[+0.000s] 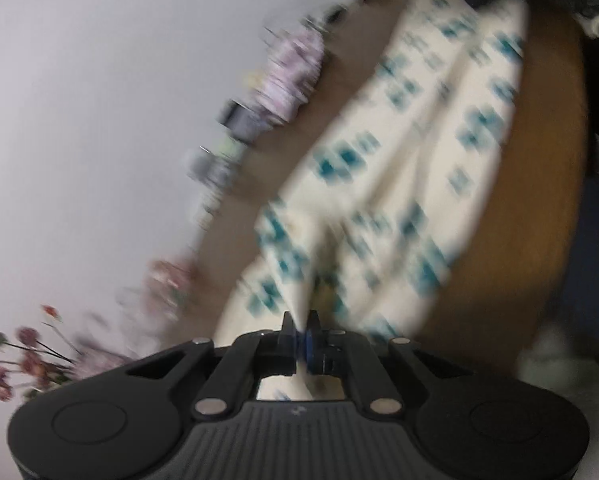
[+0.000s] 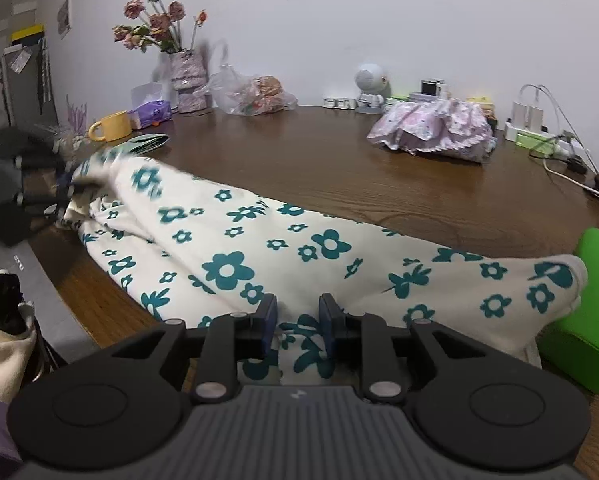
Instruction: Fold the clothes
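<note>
Left tool point(image 1: 299, 322) is pinched tight on an end of the cloth point(image 2: 235, 248), jaws together with fabric bunched between them; my read is it's lifting that end to carry it over for a fold. The left view is badly blurred. Right tool point(image 2: 298, 312) sits low at the near edge, jaws apart, cloth lying between them but not squeezed, likely there to steady or to take the hem. The cloth, cream with teal flowers, stretches long across the bench point(image 2: 299, 160) from left to right. Around it: a green pad point(image 2: 591, 300) touching the cloth's right end, a pink bundle point(image 2: 435, 128) well behind, a yellow mug point(image 2: 109, 126) and vase point(image 2: 187, 76) back left, cables point(image 2: 571, 160) far right. Only the pad crowds the fold.
</note>
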{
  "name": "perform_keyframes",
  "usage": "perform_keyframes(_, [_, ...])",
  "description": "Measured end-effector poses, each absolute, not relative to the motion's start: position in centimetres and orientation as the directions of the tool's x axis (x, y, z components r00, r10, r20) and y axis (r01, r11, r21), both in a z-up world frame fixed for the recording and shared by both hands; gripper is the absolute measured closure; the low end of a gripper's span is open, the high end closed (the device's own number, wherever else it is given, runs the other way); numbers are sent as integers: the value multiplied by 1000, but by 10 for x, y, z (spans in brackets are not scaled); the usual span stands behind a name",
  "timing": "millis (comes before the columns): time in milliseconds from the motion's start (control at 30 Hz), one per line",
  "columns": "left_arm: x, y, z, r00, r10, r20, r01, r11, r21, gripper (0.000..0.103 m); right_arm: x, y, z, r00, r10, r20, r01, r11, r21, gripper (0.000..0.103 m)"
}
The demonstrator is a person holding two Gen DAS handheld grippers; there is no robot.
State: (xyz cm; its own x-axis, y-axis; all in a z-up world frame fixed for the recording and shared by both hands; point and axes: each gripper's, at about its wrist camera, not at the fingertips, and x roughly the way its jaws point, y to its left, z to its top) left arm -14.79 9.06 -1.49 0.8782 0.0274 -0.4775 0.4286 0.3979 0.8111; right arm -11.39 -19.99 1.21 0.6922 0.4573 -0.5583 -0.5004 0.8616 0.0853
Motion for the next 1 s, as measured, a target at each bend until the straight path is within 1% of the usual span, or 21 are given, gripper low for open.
perform_keyframes(67, [-155,95,-15,873,34,-487,440,379,814,94,-114,-201,12,692,457,-559,-501,861,83,81])
perform_keyframes(100, [-157,98,-6,856,14,-517,468,404,786,89,-114,-199,14,693,455,-559,-501,862,79,81])
perform_keyframes(167, [-163,106,12,820,-30,-571,521,452,724,86,-114,-198,14,695,454,-558,-503,861,75,81])
perform_keyframes(233, [-169,109,39,796,-151,-587,569,517,639,84,-114,-199,14,695,459,-554,-502,861,84,81])
perform_keyframes(267, [-171,110,53,793,-219,-569,582,551,599,83,-114,-199,14,695,460,-553,-501,861,87,81])
perform_keyframes(300, [-169,110,66,796,-293,-530,585,598,548,76,-114,-200,14,696,461,-551,-500,861,89,81])
perform_keyframes(333, [-167,111,79,797,-362,-484,590,640,493,61,-113,-200,13,696,461,-550,-499,862,90,81])
perform_keyframes(367, [-161,110,87,795,-413,-444,594,678,434,53,-113,-199,13,697,459,-550,-498,863,88,81])
perform_keyframes(400, [-151,106,89,793,-436,-426,596,700,394,47,-114,-198,13,698,456,-552,-497,863,84,81])
perform_keyframes(433, [-138,99,87,788,-439,-431,599,709,373,49,-114,-197,14,699,452,-555,-496,865,80,81])
perform_keyframes(467, [-125,92,79,781,-427,-456,603,706,372,52,-115,-196,15,701,445,-558,-491,868,77,80])
perform_keyframes(500, [-112,87,68,769,-411,-489,610,701,370,63,-118,-196,18,707,440,-553,-485,872,73,80])
perform_keyframes(533, [-102,87,58,755,-393,-525,613,706,353,78,-122,-197,22,717,435,-545,-479,875,68,80])
perform_keyframes(567, [-93,87,47,739,-375,-559,616,713,336,83,-127,-200,25,725,438,-531,-478,875,68,80])
perform_keyframes(600, [-86,91,38,723,-365,-586,616,725,308,85,-133,-204,29,733,445,-515,-481,874,72,80])
perform_keyframes(667, [-81,102,24,701,-375,-607,619,742,257,85,-143,-212,35,744,446,-498,-473,877,79,80])
perform_keyframes(733, [-84,111,18,706,-390,-592,609,761,225,86,-142,-216,29,735,410,-539,-438,895,84,80])
perform_keyframes(767, [-86,115,17,707,-390,-590,606,764,222,86,-140,-218,23,729,393,-561,-424,902,81,81])
perform_keyframes(867, [-91,122,14,715,-384,-584,594,775,216,87,-136,-216,18,731,385,-564,-429,901,58,81])
perform_keyframes(1000, [-97,128,13,724,-370,-582,575,790,213,89,-114,-199,15,742,341,-577,-432,902,-22,81])
